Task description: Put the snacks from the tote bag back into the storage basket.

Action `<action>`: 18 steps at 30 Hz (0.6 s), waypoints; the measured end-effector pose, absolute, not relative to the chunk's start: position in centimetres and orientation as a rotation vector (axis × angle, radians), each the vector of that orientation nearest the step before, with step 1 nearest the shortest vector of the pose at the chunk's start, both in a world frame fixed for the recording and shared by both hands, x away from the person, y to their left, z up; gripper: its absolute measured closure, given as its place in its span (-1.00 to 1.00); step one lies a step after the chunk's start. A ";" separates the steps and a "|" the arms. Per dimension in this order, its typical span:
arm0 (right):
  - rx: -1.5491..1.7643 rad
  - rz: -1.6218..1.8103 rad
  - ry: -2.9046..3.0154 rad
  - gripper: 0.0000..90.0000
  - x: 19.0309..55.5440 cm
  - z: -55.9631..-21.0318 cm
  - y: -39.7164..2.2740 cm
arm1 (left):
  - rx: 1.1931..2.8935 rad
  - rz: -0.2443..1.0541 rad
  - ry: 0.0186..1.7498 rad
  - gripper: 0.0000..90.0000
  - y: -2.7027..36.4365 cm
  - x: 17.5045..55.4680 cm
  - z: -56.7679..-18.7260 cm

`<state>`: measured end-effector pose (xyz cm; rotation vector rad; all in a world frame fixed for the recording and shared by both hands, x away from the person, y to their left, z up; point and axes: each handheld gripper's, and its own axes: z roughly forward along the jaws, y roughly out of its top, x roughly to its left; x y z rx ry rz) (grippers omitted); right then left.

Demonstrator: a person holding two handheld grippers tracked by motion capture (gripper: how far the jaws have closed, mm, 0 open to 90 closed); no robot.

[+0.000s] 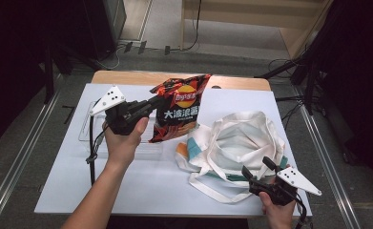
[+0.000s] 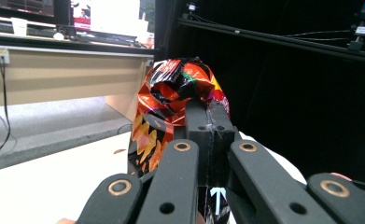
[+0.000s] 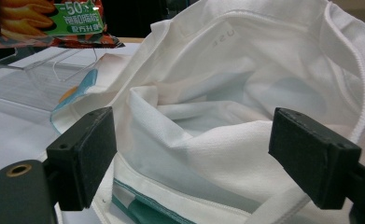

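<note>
Chips are up off the table: the left gripper has clamped its jaws onto the edge of the crisp packet and holds it hanging above the clear tray, at about ten o'clock from the white tote bag. At five o'clock the right gripper waits with jaws spread wide at the tote's near rim, gripping nothing. Picking up looks done; carrying the packet over and lowering it into the bag's mouth remains.
</note>
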<state>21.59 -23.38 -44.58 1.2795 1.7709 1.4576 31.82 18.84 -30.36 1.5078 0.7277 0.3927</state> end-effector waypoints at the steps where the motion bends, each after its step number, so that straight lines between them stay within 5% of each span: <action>1: 1.278 1.456 1.773 -0.66 21.6 -44.6 -23.4 | 1.505 0.399 0.731 1.00 19.0 31.8 -30.4; 18: 1.291 1.426 1.794 -0.65 21.8 -44.9 -23.0 | 1.463 0.452 0.776 1.00 22.9 32.1 -29.7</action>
